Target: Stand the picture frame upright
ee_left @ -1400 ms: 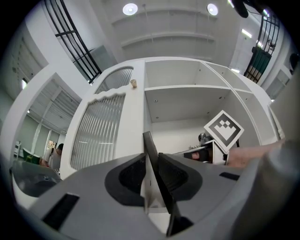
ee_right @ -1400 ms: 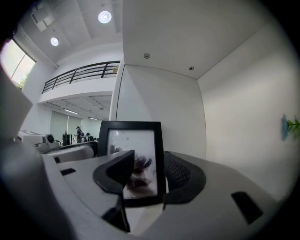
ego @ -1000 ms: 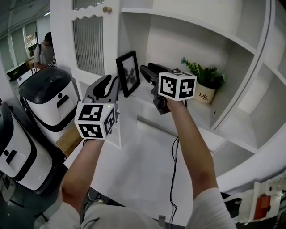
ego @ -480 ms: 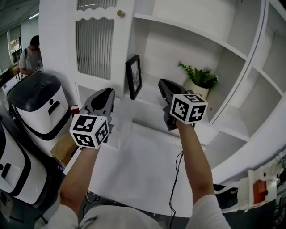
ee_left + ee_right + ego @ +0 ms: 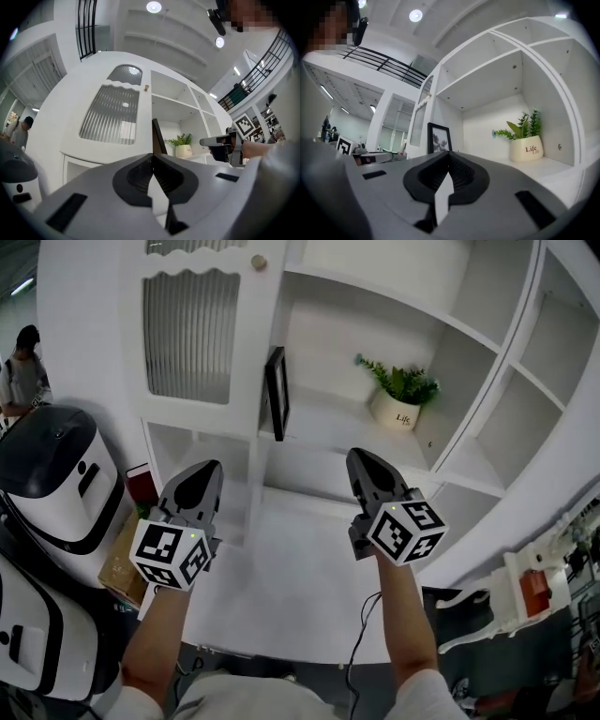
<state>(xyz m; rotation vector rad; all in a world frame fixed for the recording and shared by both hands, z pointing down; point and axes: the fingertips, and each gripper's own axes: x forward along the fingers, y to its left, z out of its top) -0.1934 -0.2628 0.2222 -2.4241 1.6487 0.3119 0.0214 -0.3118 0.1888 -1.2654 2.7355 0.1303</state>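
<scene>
The black picture frame (image 5: 277, 393) stands upright on the white shelf (image 5: 328, 423), near its left wall and edge-on in the head view. Nothing touches it. The right gripper view shows the frame's (image 5: 439, 138) photo side, the left gripper view only the frame's (image 5: 157, 137) dark edge. My left gripper (image 5: 204, 474) is below and left of the frame, shut and empty. My right gripper (image 5: 359, 463) is below and right of it, also shut with nothing held. Both hover over the white counter (image 5: 281, 587), well apart from the shelf.
A small potted plant (image 5: 401, 401) stands at the back right of the same shelf. A ribbed cabinet door (image 5: 187, 334) is left of the frame. White machines with black tops (image 5: 56, 474) and a cardboard box (image 5: 117, 563) stand at the left. A person (image 5: 19, 376) is far left.
Both grippers have drawn back and down from the shelf, away from the frame. The frame stays upright on the shelf. The right jaws have shut.
</scene>
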